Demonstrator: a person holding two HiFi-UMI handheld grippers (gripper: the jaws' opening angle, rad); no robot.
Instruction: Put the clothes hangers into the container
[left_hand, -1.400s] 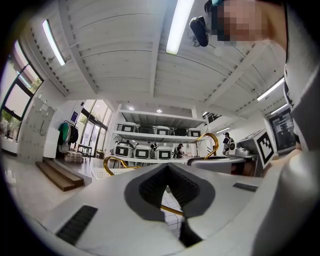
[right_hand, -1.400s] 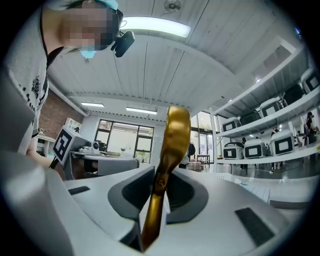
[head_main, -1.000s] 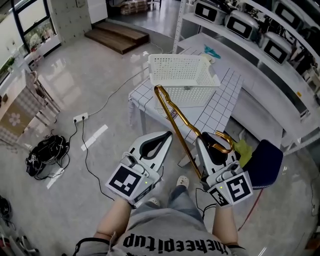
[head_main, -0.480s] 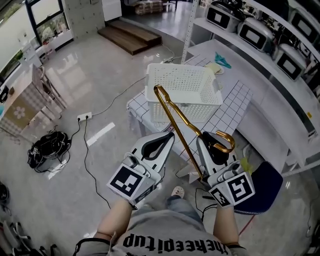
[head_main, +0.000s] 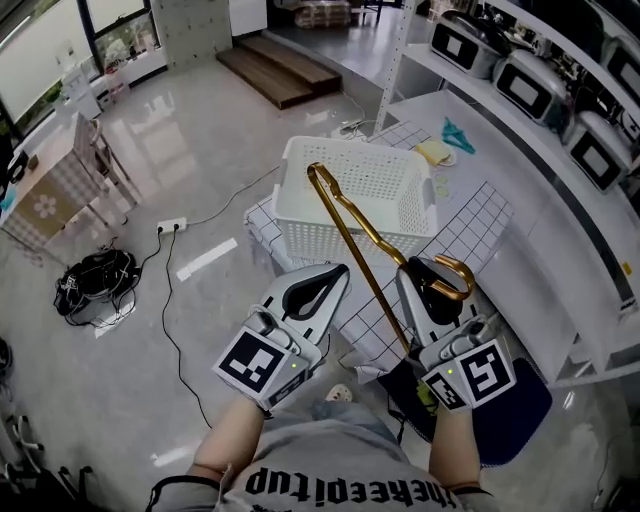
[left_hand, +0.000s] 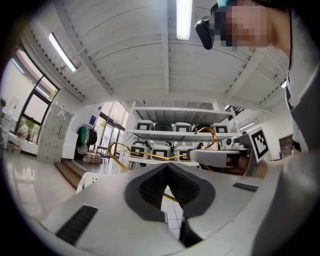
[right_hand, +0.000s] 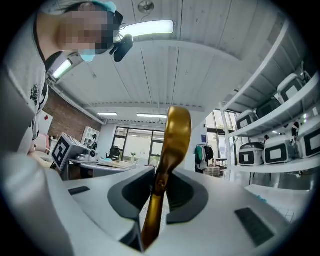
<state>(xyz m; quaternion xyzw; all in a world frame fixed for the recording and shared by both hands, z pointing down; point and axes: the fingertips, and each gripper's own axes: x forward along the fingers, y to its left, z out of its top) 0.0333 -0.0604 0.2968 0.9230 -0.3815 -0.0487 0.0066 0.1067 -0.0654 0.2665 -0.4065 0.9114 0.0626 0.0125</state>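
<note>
A gold clothes hanger (head_main: 360, 255) slants up from my right gripper (head_main: 418, 270) toward the white perforated basket (head_main: 330, 235), its far end over the basket's near rim. The right gripper is shut on the hanger near its hook (head_main: 452, 275); in the right gripper view the gold bar (right_hand: 175, 135) runs up between the jaws of the right gripper (right_hand: 159, 172). My left gripper (head_main: 336, 272) is held beside it, to the left, shut with nothing in it. The left gripper view shows the left gripper (left_hand: 167, 169), with the hanger (left_hand: 125, 150) and the basket (left_hand: 90, 180) beyond.
The basket stands on a small table with a grid-pattern cloth (head_main: 470, 230). White shelves with appliances (head_main: 530, 75) run along the right. A dark blue seat (head_main: 520, 410) is at the lower right. Cables and a black bundle (head_main: 90, 285) lie on the floor at left.
Both grippers and the held hanger have come closer to the table; the basket now sits nearer and more to the left in the head view. The grip is unchanged.
</note>
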